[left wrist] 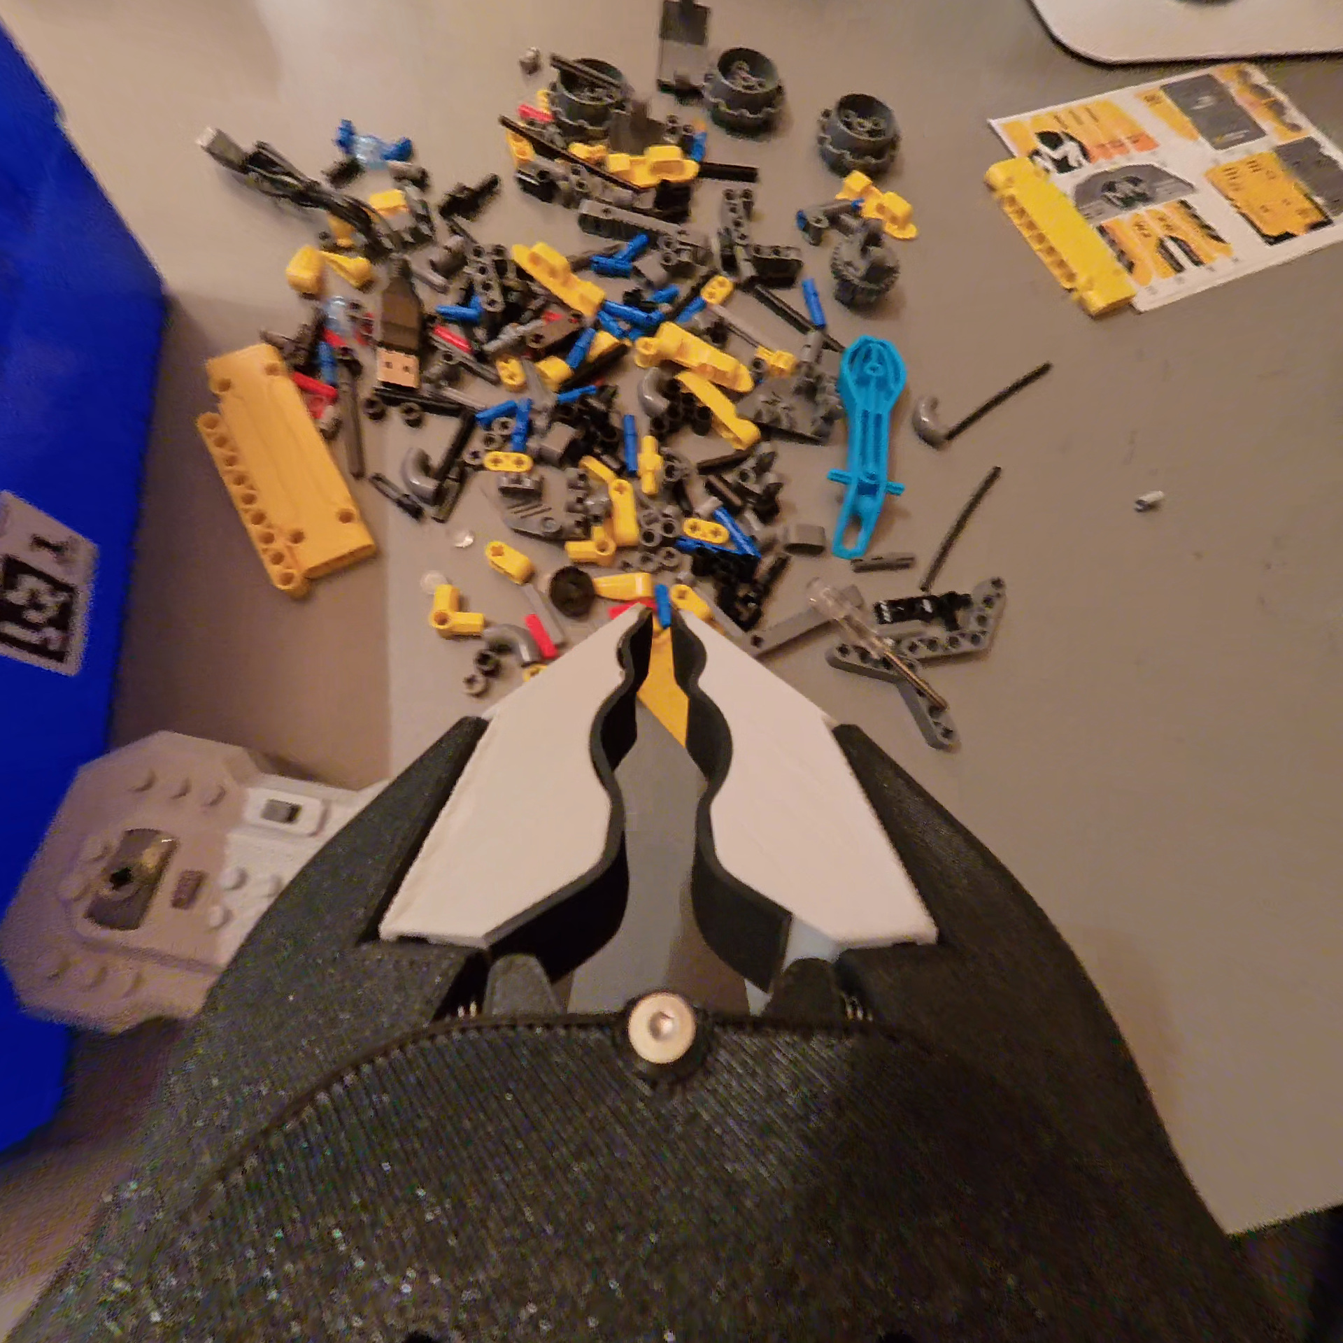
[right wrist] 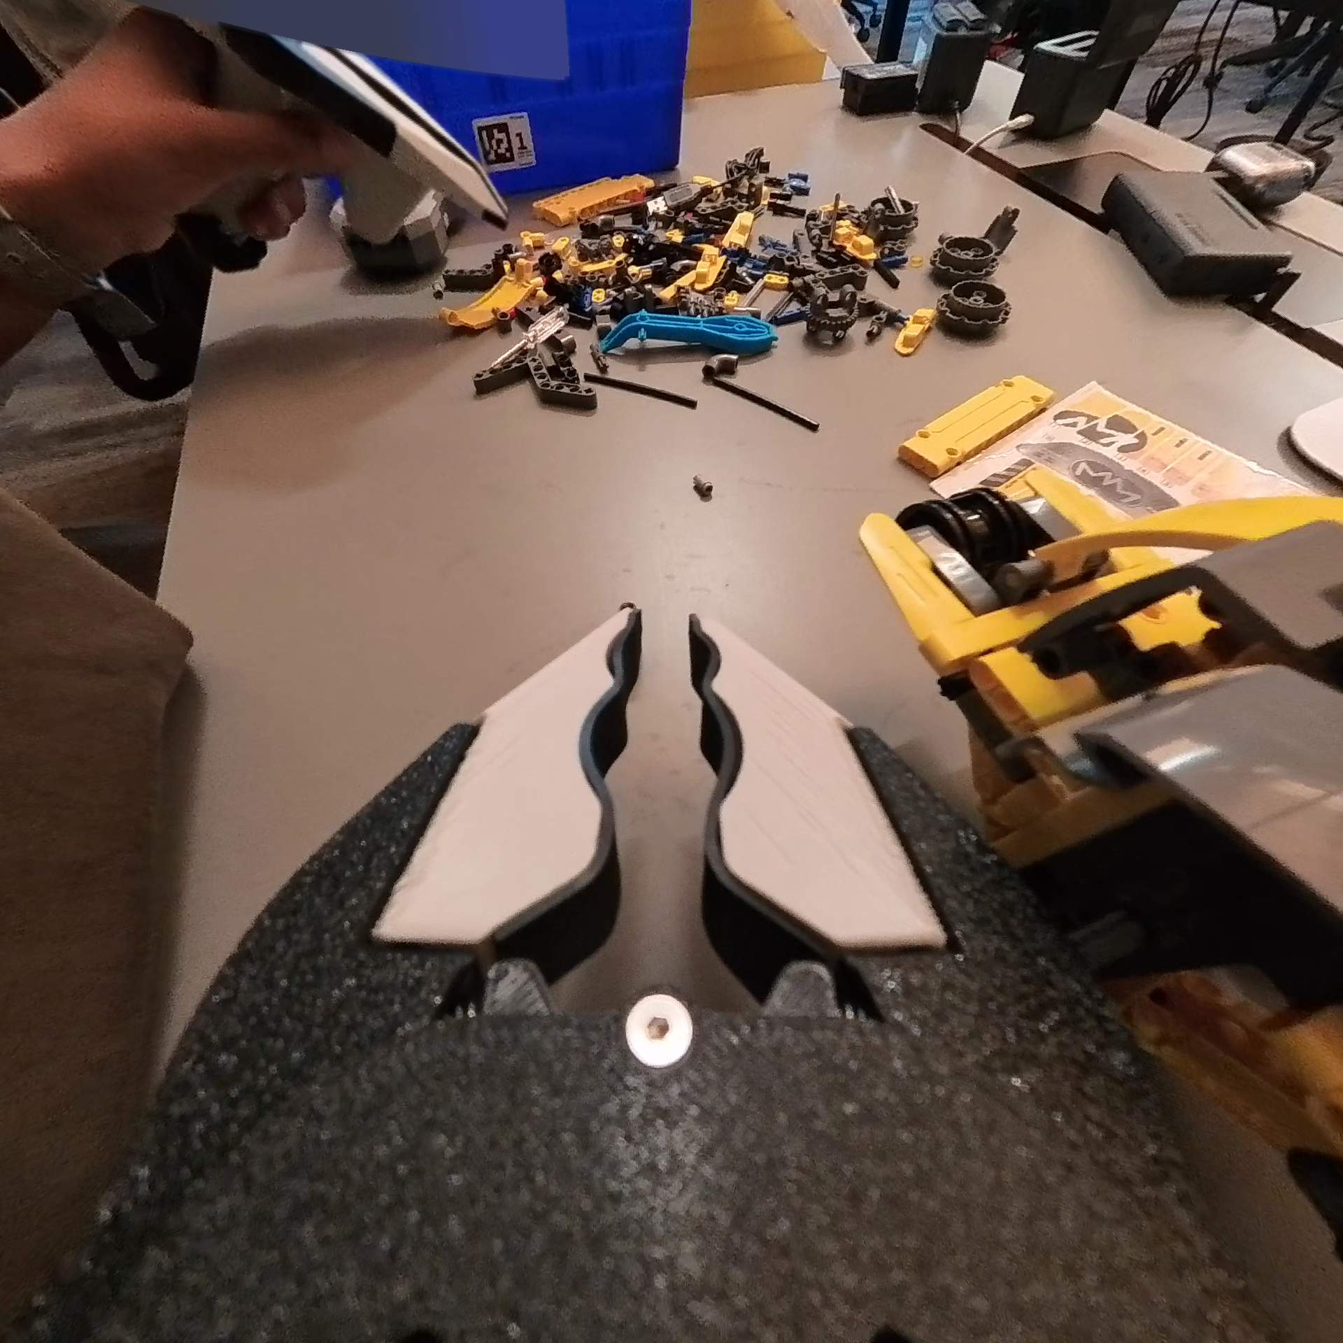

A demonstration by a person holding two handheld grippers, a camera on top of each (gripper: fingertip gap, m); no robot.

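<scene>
The left gripper (left wrist: 660, 618) hangs over the near edge of the brick pile (left wrist: 603, 378) on the grey desk (left wrist: 1090, 799). Its jaws are drawn nearly together, and a yellow piece (left wrist: 665, 687) shows in the narrow gap between them; whether they actually pinch it or it lies on the desk beneath cannot be told. Left of the pile lies a long yellow panel (left wrist: 280, 469), and beyond that stands a blue bin (left wrist: 65, 363). A light grey block (left wrist: 145, 872) sits near the bin, beside the gripper body. On the pile's right edge lies a cyan tool (left wrist: 865, 443), with black rods (left wrist: 995, 400) just past it. Farther right, a sticker sheet (left wrist: 1199, 174) carries a second yellow panel (left wrist: 1057, 236). Dark wheel hubs (left wrist: 745, 87) sit at the pile's far side.

The right gripper (right wrist: 665, 618) hovers above bare desk, well short of the pile, its jaws slightly spread with nothing between them. Just right of it stands a partly built yellow-and-grey model (right wrist: 1090, 690). A tiny grey pin (right wrist: 702, 483) lies alone between this gripper and the pile. A hand (right wrist: 145, 145) holds the other gripper at the pile's left.
</scene>
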